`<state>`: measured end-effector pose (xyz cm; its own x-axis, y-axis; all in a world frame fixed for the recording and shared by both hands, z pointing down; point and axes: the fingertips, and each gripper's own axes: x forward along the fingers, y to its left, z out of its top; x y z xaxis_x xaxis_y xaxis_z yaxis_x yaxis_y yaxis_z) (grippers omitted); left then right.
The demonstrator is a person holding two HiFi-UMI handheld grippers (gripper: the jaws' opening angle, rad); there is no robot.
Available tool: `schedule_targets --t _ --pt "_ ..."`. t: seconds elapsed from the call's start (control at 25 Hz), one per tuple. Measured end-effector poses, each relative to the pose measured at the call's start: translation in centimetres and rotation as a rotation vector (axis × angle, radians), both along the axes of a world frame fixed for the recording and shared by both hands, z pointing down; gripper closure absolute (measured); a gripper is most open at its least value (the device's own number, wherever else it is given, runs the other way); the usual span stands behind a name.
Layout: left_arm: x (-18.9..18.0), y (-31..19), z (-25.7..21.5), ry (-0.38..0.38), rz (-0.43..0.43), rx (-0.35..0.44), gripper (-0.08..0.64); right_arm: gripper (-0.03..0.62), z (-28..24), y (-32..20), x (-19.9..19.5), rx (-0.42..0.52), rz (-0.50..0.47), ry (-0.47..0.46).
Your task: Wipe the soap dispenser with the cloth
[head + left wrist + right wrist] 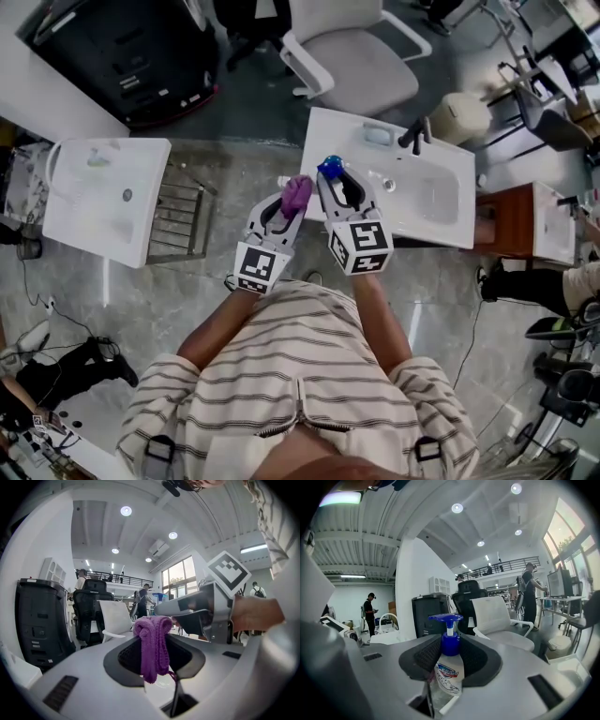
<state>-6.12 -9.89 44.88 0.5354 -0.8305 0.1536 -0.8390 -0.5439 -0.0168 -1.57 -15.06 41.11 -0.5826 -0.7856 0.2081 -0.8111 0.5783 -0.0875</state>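
Gripping the cloth (pixel 152 644) with left fingers (pixel 123 657). Gripping the soap (pixel 449 670) with right fingers (pixel 480 660), at 2 o'clock from the cloth.

Bright ceiling spotlights, window glare, fisheye edges dark.

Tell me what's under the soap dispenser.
In the head view, the soap dispenser, clamped in the right gripper, is above the left end of the white sink. The gripper covers its base and the spot right below it.

Knitted purple cloth (pixel 153 641), glossy clear plastic soap dispenser (pixel 449 670)
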Motion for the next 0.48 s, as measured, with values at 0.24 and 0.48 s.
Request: schedule_targets --t 0.24,0.48 --pt "1.2 0.2 -0.3 0.001 0.064 0.024 0.442 0.46 -0.3 -0.1 0.3 0.007 0.017 0.007" --pt "2.4 0.1 -0.4 -0.006 0.11 0.043 0.442 0.46 -0.5 -0.3 0.5 0.015 0.028 0.014"
